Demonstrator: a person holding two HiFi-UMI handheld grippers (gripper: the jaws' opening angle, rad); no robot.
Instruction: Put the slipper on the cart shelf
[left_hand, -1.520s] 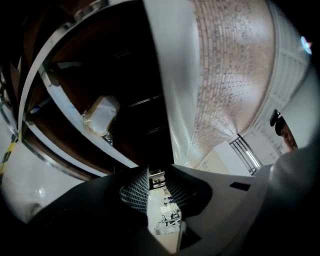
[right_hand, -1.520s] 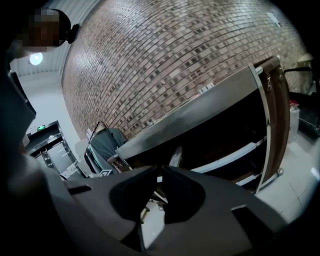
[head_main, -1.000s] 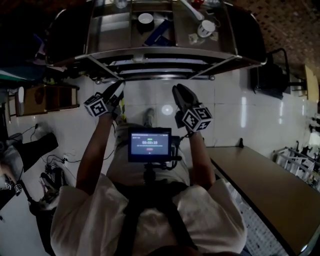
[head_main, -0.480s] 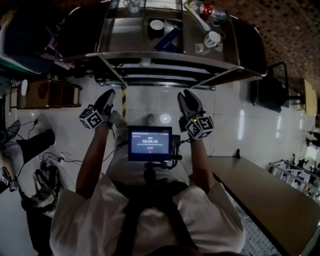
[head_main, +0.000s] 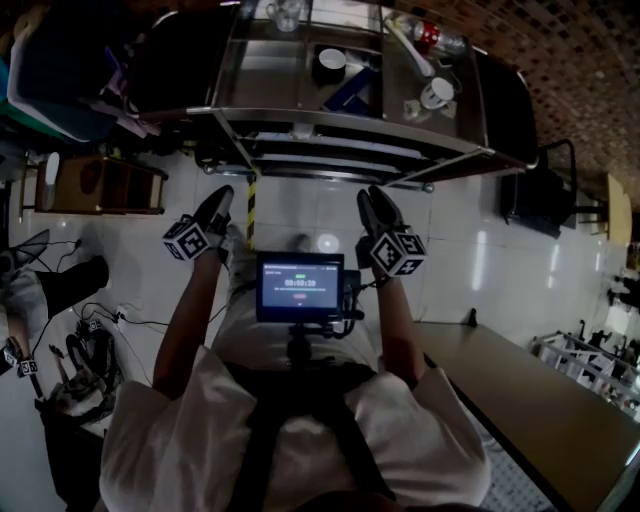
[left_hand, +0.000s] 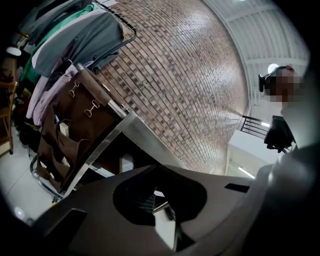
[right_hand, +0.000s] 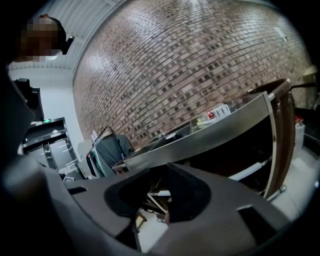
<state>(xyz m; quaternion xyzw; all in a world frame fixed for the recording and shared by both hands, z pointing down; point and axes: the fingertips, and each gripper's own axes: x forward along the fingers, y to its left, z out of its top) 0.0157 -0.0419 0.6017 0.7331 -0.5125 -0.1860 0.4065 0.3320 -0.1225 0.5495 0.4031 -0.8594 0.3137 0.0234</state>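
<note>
1. The left gripper (head_main: 218, 197) was held out over the white floor (head_main: 470, 240), short of the steel cart (head_main: 330, 122). Its jaws were pressed together with nothing between them.
2. The right gripper (head_main: 372, 197) was level with it on the other side. Its jaws were likewise closed and empty, and its own view looked along the cart's top edge towards a brick wall (right_hand: 200, 65).
3. The only likely slipper (head_main: 299, 238) was a small grey shape on the floor between the two grippers, just above the chest monitor (head_main: 299, 286). It touched neither gripper.
4. Its long axis seemed to run towards the cart. It was too dark and too small to tell toe from heel, or whether a foot was in it.
5. The cart's lower shelves (head_main: 330, 152) showed as pale slats under the top rim, with no slipper on them.
6. The top tray held a white cup (head_main: 437, 93), a dark bowl (head_main: 330, 62) and a red-labelled bottle (head_main: 430, 38).
7. Hanging clothes (left_hand: 70, 40) filled the left gripper view's upper left.
</note>
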